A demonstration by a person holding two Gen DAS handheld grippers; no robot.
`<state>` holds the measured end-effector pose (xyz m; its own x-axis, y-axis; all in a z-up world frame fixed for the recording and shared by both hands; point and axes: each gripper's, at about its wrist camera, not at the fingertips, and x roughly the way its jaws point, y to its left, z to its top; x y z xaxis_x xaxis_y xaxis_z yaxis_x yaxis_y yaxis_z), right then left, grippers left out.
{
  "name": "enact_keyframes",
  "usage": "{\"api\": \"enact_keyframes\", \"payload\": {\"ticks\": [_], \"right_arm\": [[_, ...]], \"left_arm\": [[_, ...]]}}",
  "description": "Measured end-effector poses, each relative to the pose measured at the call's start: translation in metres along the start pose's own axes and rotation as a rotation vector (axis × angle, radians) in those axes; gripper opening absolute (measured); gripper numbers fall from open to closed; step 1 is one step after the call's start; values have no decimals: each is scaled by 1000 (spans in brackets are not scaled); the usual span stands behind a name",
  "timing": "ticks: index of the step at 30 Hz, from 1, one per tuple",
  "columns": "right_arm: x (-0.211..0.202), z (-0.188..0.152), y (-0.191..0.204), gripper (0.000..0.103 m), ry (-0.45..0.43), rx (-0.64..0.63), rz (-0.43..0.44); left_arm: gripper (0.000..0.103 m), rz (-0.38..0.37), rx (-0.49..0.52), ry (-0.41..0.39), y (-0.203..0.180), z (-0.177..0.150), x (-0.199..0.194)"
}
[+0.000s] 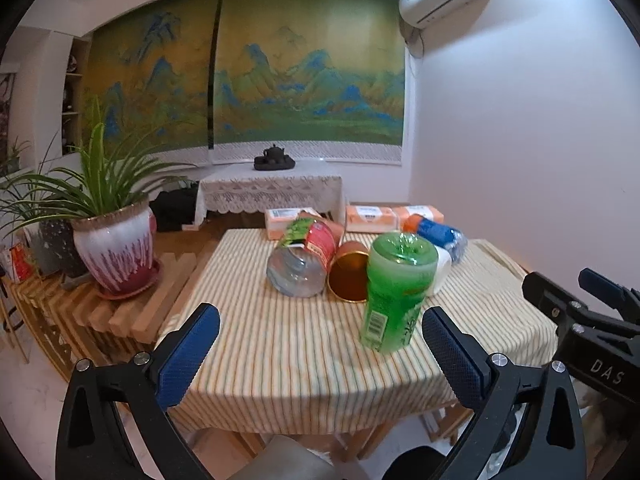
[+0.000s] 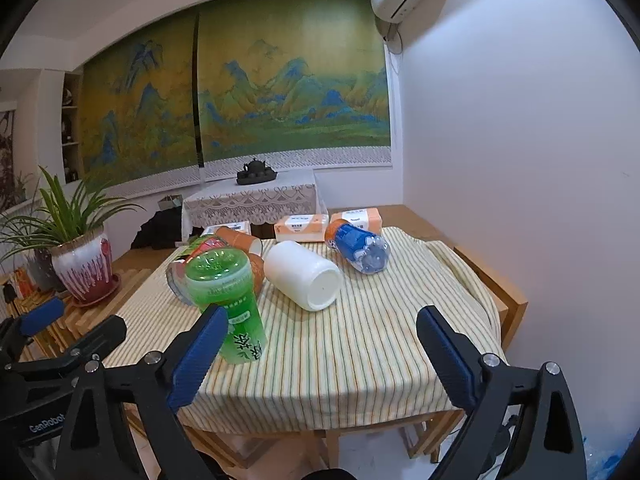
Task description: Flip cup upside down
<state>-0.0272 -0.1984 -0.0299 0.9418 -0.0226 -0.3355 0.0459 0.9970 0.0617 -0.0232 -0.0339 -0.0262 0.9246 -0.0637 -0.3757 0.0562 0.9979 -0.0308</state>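
On the striped cloth of the desk (image 1: 280,340) we find the green cup (image 1: 394,294) standing with its wide end down and its closed, dimpled end up, near the front edge. Our left gripper (image 1: 320,344) hangs released in front of it, jaws spread wide, with the cup just inside the right finger. Our right gripper (image 2: 322,344) is likewise released, and the cup (image 2: 228,300) shows just behind its left finger; we cannot tell whether they touch.

Behind the cup lies a crowd of toppled things. We count one clear bottle with a red label (image 1: 302,262), one copper-coloured can (image 1: 348,276) with its open mouth facing us, one white jar (image 2: 304,274) on its side, and one blue-labelled bottle (image 2: 358,250). The can and the white jar lie closest to the cup's back. Three orange tissue packs (image 1: 370,218) sit along the far edge. Left of the desk, one potted plant (image 1: 114,248) stands on a slatted wooden bench (image 1: 132,312).
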Motion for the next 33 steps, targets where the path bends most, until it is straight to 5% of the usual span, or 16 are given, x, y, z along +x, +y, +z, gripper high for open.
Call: {"api": "enact_keyframes", "payload": {"ticks": [33], "right_arm": [[-5, 6, 10, 100, -59, 1, 5]], "left_arm": [[103, 4, -8, -28, 9, 10, -17]]}}
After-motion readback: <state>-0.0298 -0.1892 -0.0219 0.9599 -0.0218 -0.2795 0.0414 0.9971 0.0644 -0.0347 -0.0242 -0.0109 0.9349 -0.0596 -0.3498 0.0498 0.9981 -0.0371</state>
